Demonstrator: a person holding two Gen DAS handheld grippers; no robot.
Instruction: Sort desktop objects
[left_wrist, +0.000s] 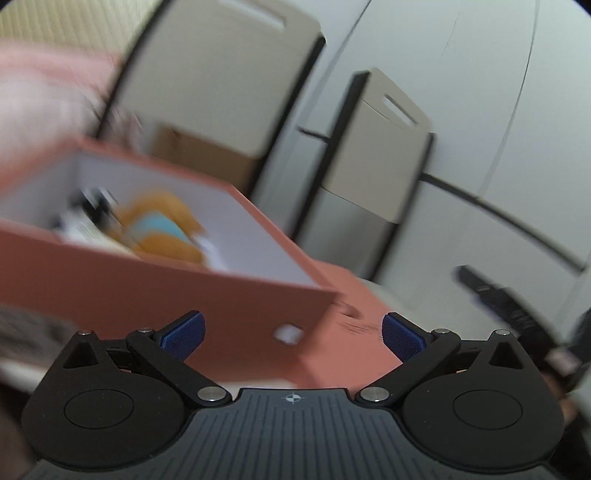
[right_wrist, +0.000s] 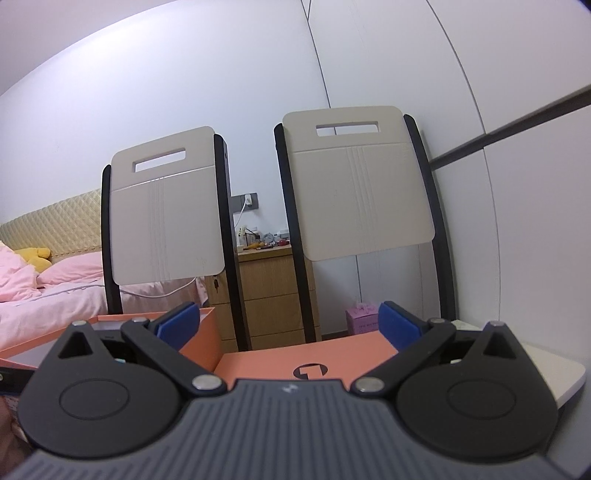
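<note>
An open orange box (left_wrist: 155, 284) with a white inside tilts across the blurred left wrist view; it holds an orange and light blue plush toy (left_wrist: 162, 225) and a black and white item (left_wrist: 92, 206). My left gripper (left_wrist: 291, 332) is open just in front of the box's near corner, nothing between its blue pads. In the right wrist view my right gripper (right_wrist: 288, 321) is open and empty above the flat orange lid (right_wrist: 306, 358), which bears a dark round logo. The orange box (right_wrist: 199, 332) shows left of the lid.
Two beige folding chairs (right_wrist: 166, 206) (right_wrist: 362, 184) lean against the white wall behind the table. A wooden nightstand (right_wrist: 273, 288) with small clutter stands between them. A bed with pink bedding (right_wrist: 44, 295) lies left. The white table edge (right_wrist: 561, 373) curves at right. The other gripper (left_wrist: 509, 302) shows at right.
</note>
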